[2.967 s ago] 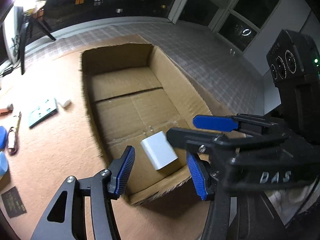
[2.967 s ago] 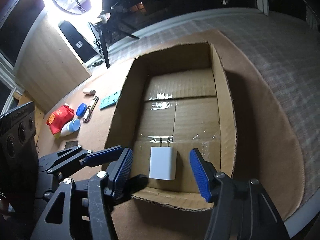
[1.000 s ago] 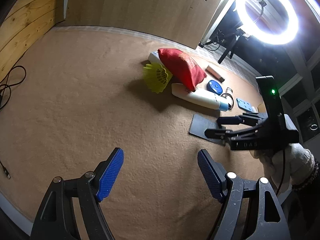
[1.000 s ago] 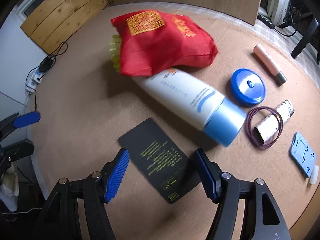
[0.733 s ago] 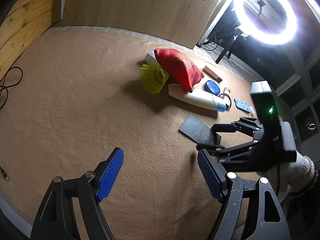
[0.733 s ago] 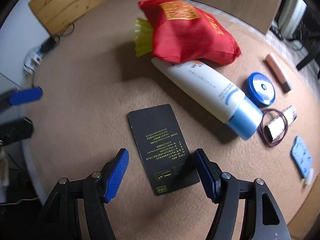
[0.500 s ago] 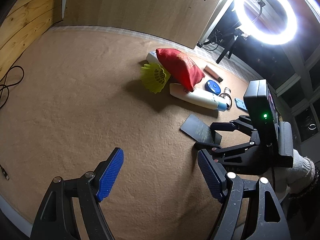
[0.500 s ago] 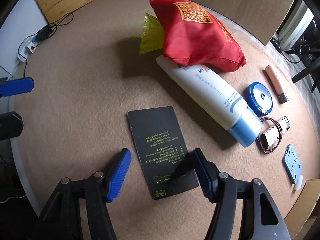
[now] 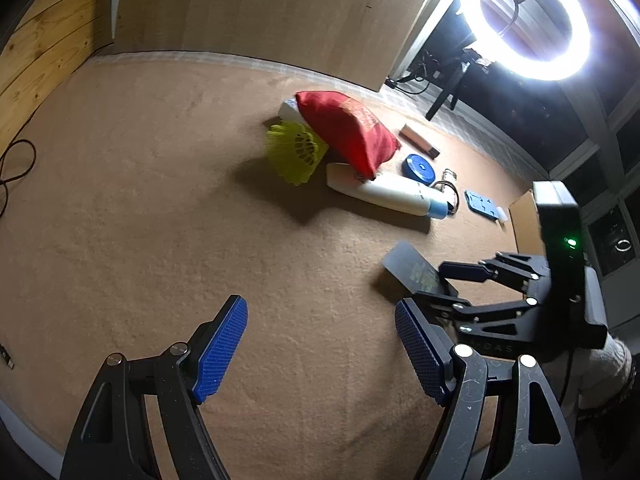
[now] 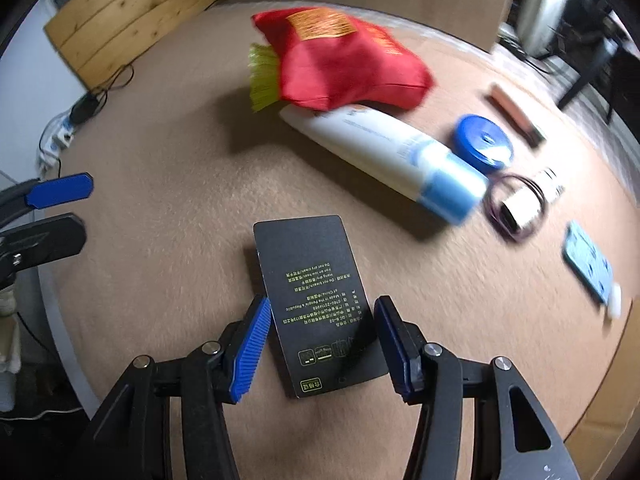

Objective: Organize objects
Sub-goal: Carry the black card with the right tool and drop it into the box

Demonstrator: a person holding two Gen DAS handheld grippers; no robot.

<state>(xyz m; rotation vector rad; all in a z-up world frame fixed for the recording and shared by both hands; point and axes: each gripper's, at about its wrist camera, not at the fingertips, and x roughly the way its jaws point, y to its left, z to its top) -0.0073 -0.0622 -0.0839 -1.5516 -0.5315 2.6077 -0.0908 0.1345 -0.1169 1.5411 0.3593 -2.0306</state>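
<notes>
The left gripper [image 9: 320, 352] hangs released over bare carpet [image 9: 160, 208], holding nothing. Right of it, the right gripper [image 10: 322, 344] straddles the black card [image 10: 316, 292], which lies flat on the carpet, jaws apart along its long edges, not yet clenched. The card looks thin, light and stiff, likely slippery; pinching both long edges near the middle seems best, since it sits flush
</notes>
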